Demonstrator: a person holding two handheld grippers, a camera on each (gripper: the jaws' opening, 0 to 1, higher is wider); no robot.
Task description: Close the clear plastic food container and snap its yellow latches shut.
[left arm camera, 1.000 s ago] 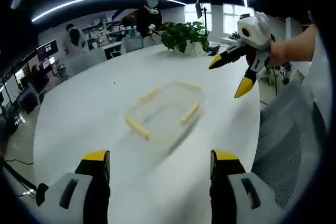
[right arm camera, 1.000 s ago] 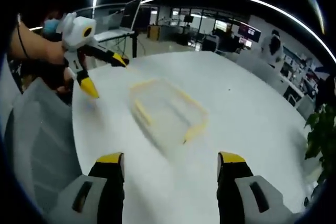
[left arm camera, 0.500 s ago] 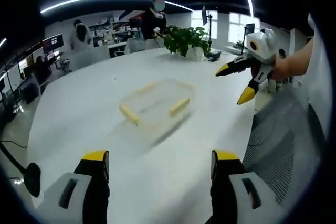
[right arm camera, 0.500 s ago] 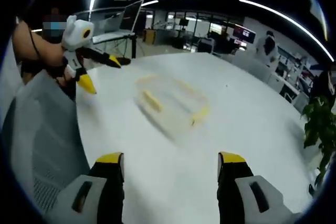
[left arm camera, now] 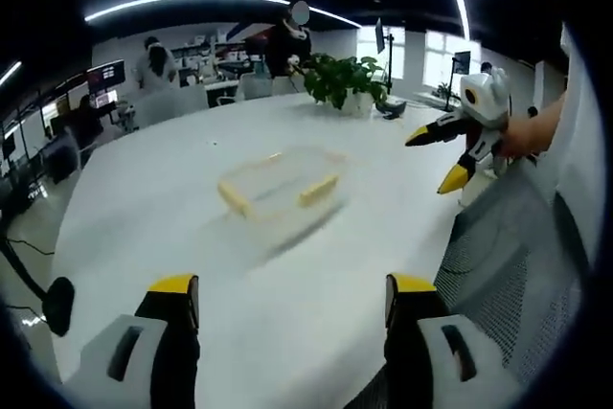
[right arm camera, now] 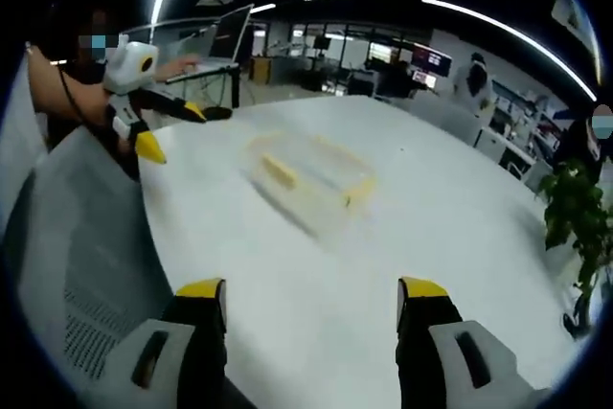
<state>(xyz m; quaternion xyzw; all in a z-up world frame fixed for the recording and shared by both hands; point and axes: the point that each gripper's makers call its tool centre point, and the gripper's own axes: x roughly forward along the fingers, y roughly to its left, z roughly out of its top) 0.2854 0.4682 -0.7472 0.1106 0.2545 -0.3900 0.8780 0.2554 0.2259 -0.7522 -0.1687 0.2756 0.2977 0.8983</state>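
Observation:
The clear plastic food container [left arm camera: 280, 184] with yellow latches lies flat on the white round table [left arm camera: 153, 198], its lid down on it. In the right gripper view the container [right arm camera: 308, 171] sits past the table's near edge. My left gripper [left arm camera: 289, 306] is open and held well back from the container, near the table edge. My right gripper [right arm camera: 311, 309] is open too, with nothing between its fingers. The right gripper [left arm camera: 448, 155] also appears at the right of the left gripper view, and the left gripper [right arm camera: 163, 126] at the left of the right gripper view; both are apart from the container.
A grey mesh office chair [left arm camera: 517, 256] stands close by; its back [right arm camera: 77, 246] is seen at left. A potted plant [left arm camera: 343, 79] stands at the table's far edge. People stand in the background [left arm camera: 287, 40] among desks and monitors. A laptop [right arm camera: 225, 40] sits on a stand.
Both cameras have pulled back from the table, so the container looks smaller and farther away. Both grippers stay open and hold nothing.

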